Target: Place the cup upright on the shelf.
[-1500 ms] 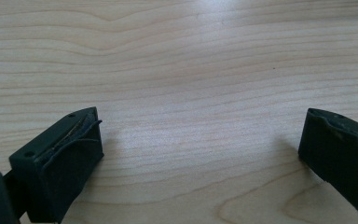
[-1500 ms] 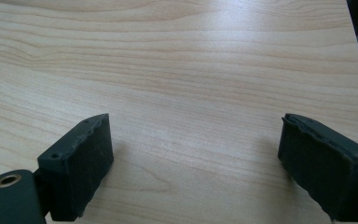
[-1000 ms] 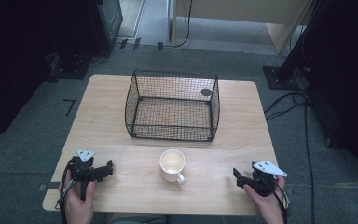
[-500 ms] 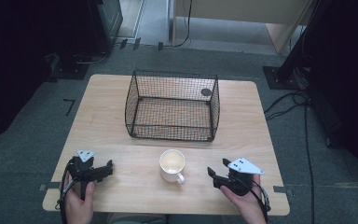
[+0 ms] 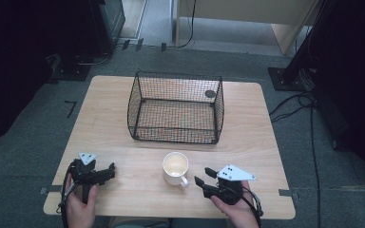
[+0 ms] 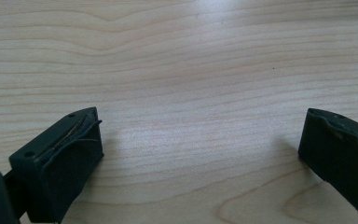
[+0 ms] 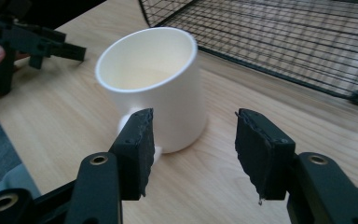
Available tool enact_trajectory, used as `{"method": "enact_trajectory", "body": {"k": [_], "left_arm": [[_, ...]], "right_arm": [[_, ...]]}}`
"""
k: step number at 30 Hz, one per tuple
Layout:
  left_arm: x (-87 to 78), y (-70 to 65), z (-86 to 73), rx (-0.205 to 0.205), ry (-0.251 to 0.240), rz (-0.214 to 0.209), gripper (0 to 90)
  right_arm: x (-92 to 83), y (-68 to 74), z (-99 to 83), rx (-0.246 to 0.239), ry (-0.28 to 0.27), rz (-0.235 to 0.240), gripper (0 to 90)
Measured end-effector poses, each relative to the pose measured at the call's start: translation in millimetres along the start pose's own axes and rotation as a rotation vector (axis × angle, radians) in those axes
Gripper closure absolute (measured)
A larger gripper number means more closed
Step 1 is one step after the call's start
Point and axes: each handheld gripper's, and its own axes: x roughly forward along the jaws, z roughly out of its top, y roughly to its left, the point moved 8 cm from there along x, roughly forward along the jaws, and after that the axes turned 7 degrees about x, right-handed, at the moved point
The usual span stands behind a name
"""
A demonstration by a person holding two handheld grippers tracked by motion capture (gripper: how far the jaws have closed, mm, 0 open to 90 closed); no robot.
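A white mug [image 5: 175,167] stands upright near the table's front edge, its handle [image 5: 184,181] turned toward the person. In the right gripper view the mug [image 7: 154,79] rises just beyond the jaws, and the left jaw partly hides its handle. My right gripper [image 5: 203,175] is open, a short way right of the mug and aimed at it, not touching. Nothing sits between the jaws of the right gripper [image 7: 193,140]. My left gripper [image 5: 109,171] rests open at the front left over bare wood. The left gripper [image 6: 200,135] holds nothing.
A black wire basket [image 5: 176,76] stands in the middle of the table [image 5: 109,123] behind the mug, with a small dark round thing [image 5: 210,93] beyond its back right corner. The basket's mesh [image 7: 284,37] lies ahead of the right gripper. Cables run on the floor at right.
My right gripper has moved left along the front edge, from the right corner to just beside the mug. The left gripper and the mug have stayed put.
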Motion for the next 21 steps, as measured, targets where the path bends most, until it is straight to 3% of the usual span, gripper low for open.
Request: {"method": "enact_trajectory", "body": {"k": [11,15,19,21], "left_arm": [[0.0,-0.7,0.1,0.004,-0.001,-0.005,0.0],[0.1,-1.0,0.2,0.005,-0.002,-0.007,0.0],[0.0,-1.4,0.2,0.01,-0.001,-0.009,0.0],[0.0,-1.4,0.1,0.013,-0.001,-0.011,0.0]], "right_arm": [[19.5,28.7,-8.8,-0.029,0.062,0.078,58.6],[29.8,28.0,-13.7,-0.045,0.081,0.035,65.8],[33.0,29.1,-15.0,-0.047,0.084,0.042,70.7],[35.1,28.3,-15.2,-0.065,0.085,0.019,72.8]]}}
